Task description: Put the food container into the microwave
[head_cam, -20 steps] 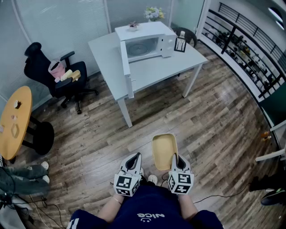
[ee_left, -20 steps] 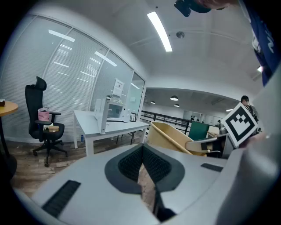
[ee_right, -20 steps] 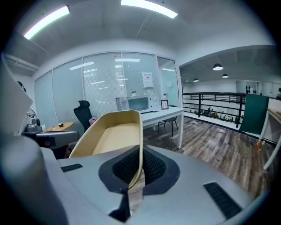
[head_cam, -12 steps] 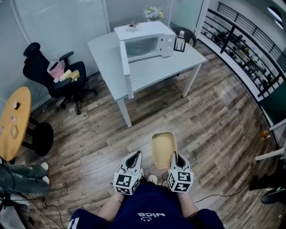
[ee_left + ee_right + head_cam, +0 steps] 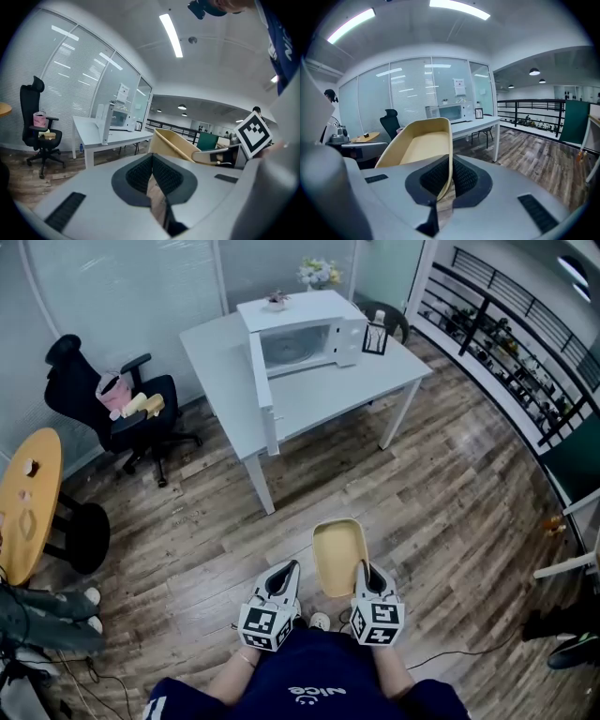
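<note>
A beige, empty food container (image 5: 338, 557) is held out in front of me over the wooden floor; my right gripper (image 5: 365, 575) is shut on its near right rim. In the right gripper view the container (image 5: 423, 140) rises from the shut jaws. My left gripper (image 5: 280, 576) is shut with nothing in it, just left of the container (image 5: 176, 145). The white microwave (image 5: 298, 331) stands on the white table (image 5: 319, 390) well ahead, its door (image 5: 262, 395) swung wide open toward me.
A black office chair (image 5: 117, 407) with pink and yellow items stands left of the table. A round yellow table (image 5: 23, 507) is at the far left. A black railing (image 5: 511, 343) runs along the right. A small picture frame (image 5: 376, 336) sits beside the microwave.
The view has shifted slightly toward the table; the container and both grippers keep the same hold and spacing.
</note>
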### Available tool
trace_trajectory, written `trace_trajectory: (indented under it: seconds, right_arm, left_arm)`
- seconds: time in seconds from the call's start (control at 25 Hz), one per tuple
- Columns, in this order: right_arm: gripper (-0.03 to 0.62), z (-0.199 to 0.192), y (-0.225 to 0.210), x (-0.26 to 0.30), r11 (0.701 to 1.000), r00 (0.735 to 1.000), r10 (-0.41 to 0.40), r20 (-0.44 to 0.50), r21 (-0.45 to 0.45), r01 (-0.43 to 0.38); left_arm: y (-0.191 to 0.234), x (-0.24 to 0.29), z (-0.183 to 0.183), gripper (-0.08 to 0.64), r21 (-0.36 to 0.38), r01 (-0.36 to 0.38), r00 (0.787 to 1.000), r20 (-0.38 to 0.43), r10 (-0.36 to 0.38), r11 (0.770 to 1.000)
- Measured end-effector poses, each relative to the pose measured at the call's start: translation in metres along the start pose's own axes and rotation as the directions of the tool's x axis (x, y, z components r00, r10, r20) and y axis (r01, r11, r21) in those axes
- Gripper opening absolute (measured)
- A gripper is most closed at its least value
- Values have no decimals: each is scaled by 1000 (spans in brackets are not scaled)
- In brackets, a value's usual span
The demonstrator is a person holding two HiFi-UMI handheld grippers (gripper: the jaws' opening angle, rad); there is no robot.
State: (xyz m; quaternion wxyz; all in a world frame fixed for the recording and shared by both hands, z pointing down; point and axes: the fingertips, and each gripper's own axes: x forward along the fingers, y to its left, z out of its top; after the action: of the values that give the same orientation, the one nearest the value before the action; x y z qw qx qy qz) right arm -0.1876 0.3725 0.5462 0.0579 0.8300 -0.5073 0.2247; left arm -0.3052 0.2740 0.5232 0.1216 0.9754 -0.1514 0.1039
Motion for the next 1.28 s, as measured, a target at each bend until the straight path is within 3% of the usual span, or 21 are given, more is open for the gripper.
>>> trace_trajectory:
  seconds: [0.08,0.2,0.32,0.4,0.72,0.92,1.16,1.28]
  right_arm:
    - [15,3,2,2,1000,1000,2,7,-2,-2]
    - [15,5,5,7,1000,1000,5,6,1,-5]
    - [15,7,9,12,999,1000,21,6,32,-21]
    - [15,9,8,13,999,1000,10,14,44,-11]
    - [15,9,4,23,997,998,-50,27,56,48]
    - [17,9,0,34,996,998,-64,15,69,63]
    - [17,22,-24,72,997,999,-49,7,63,49]
    - [17,40,-41,100,999,1000,-22,9,42,22]
  left_arm:
    - [1,2,3,16,-27,23,1000,18,-23,999]
    - [1,7,6,221,-62,82,996,27,-80,995]
    - [6,10,8,290,-103,132,991,38,-129,986]
    - [13,11,11,390,-111,129,991,52,-124,985]
    - [22,19,23,405,-38,168,985,55,-166,985]
    - [29,29,20,425,-32,176,984,14,-176,984]
    - [27,68,26,426,-14,201,979,9,-201,979]
    - [31,97,37,426,-8,171,985,20,-170,985]
